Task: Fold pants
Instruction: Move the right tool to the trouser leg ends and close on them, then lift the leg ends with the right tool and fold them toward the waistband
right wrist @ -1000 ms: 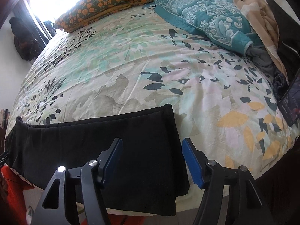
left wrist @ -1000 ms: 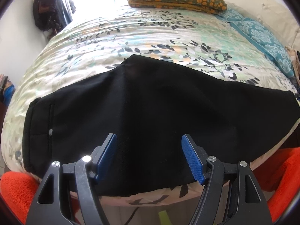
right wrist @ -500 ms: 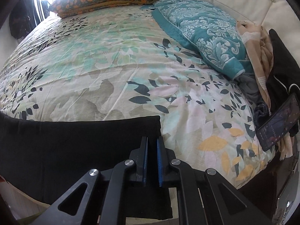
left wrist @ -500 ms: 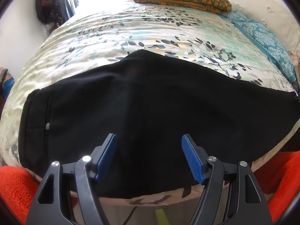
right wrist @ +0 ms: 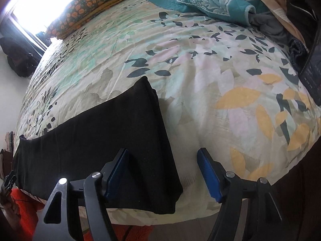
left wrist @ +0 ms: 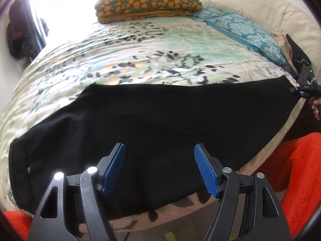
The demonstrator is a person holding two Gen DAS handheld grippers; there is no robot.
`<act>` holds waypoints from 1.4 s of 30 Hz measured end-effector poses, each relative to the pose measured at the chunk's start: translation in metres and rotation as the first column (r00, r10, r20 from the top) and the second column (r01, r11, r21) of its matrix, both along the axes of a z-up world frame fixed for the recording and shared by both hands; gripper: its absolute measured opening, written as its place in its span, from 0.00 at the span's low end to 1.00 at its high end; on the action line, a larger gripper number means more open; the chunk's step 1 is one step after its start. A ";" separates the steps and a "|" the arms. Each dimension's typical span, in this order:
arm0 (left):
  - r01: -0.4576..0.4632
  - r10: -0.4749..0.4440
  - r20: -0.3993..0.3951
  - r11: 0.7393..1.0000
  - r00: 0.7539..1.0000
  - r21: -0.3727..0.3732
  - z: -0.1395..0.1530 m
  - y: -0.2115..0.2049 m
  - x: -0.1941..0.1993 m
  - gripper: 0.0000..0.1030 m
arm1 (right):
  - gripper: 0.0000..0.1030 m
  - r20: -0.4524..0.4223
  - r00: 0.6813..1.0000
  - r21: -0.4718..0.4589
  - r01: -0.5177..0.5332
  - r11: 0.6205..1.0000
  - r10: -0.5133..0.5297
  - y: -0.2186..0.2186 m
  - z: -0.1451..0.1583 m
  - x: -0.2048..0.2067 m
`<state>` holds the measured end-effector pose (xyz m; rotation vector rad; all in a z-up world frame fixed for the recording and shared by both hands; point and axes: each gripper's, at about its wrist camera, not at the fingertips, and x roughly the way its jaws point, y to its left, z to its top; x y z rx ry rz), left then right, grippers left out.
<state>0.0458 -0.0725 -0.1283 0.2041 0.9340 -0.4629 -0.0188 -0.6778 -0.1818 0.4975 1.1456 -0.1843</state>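
Black pants (left wrist: 160,124) lie flat along the near edge of the bed, legs folded one on the other, waistband at the left. My left gripper (left wrist: 159,168) is open and empty above the pants' near edge. In the right wrist view the pants' leg end (right wrist: 112,140) lies at the bed edge. My right gripper (right wrist: 163,173) is open and empty, straddling the hem edge just above the cloth. The right gripper also shows in the left wrist view (left wrist: 305,89) at the far right by the hem.
The bed has a floral cover (left wrist: 152,46). A folded orange-patterned blanket (left wrist: 148,5) and a teal pillow (left wrist: 246,32) lie at the far side. Clothes and a dark phone (right wrist: 313,68) sit at the right. An orange rug (left wrist: 297,172) lies beside the bed.
My right gripper shut half a second ago and has opened again, now at the hem edge. My left gripper stayed open and its view swung to the right along the pants.
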 end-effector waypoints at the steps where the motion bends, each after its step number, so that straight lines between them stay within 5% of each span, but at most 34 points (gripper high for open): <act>1: 0.037 -0.037 0.005 0.999 0.999 -0.012 0.001 -0.013 -0.001 0.72 | 0.68 0.019 1.000 0.030 0.017 0.999 -0.018 -0.003 0.000 -0.004; 5: 0.160 -0.161 0.010 0.986 0.987 0.050 -0.017 -0.057 -0.006 0.75 | 0.69 0.055 0.996 0.118 0.057 0.991 -0.064 -0.008 -0.003 -0.013; 7: 0.149 -0.141 -0.070 0.981 0.988 0.121 -0.043 -0.063 0.001 0.75 | 0.69 0.059 0.996 0.143 0.064 0.988 -0.073 -0.008 -0.005 -0.016; 9: 0.118 -0.100 -0.147 0.986 0.984 0.118 -0.061 -0.057 0.006 0.76 | 0.69 0.067 0.994 0.160 0.072 0.984 -0.083 -0.009 -0.004 -0.019; 18: 0.095 -0.093 -0.087 0.995 0.992 0.019 -0.025 -0.049 -0.003 0.79 | 0.69 0.143 0.973 0.337 0.126 0.933 -0.183 -0.014 -0.008 -0.040; 30: 0.072 -0.072 -0.106 0.997 0.992 -0.004 -0.015 -0.055 -0.001 0.79 | 0.69 0.162 0.965 0.372 0.132 0.919 -0.204 -0.019 -0.016 -0.045; 34: 0.139 -0.141 -0.085 0.990 0.986 -0.025 -0.007 -0.086 -0.001 0.79 | 0.69 0.173 0.942 0.458 0.181 0.870 -0.287 -0.028 -0.020 -0.053; 39: 0.155 -0.157 -0.140 0.988 0.978 -0.028 -0.021 -0.102 -0.006 0.79 | 0.69 0.198 0.883 0.619 0.225 0.753 -0.426 -0.041 -0.025 -0.072; 42: 0.145 -0.148 -0.157 0.989 0.976 -0.032 -0.026 -0.101 -0.009 0.79 | 0.69 0.184 0.892 0.589 0.237 0.773 -0.413 -0.040 -0.024 -0.073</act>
